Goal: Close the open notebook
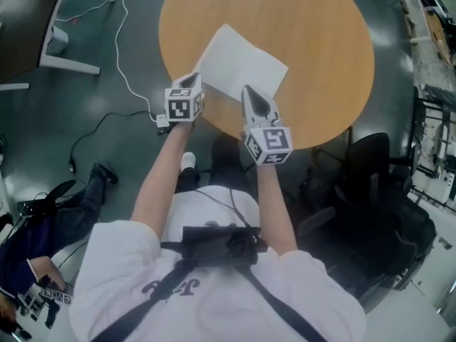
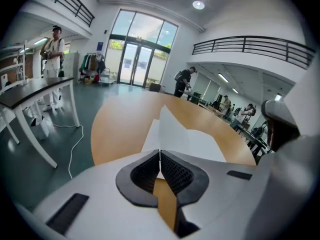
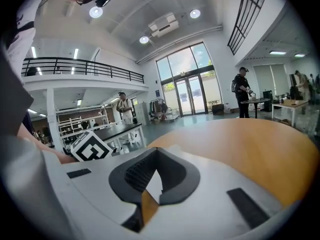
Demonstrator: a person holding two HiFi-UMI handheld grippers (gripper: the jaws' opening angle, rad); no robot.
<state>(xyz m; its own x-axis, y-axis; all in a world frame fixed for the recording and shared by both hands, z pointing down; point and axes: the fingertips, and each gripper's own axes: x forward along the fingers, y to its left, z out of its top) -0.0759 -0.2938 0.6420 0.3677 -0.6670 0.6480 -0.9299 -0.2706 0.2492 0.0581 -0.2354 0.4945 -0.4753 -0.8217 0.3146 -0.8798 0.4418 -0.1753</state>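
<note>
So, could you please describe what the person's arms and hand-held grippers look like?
Both the left hand-held gripper and the right hand-held gripper have pale grey bodies, black ribbed pads and a white cube bearing black square markers. The person wears a white short-sleeved T-shirt under a black harness.

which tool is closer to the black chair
Right. The right tool is over the notebook's near edge, on the chair's side; the left tool is farther away, at the notebook's left corner.
</note>
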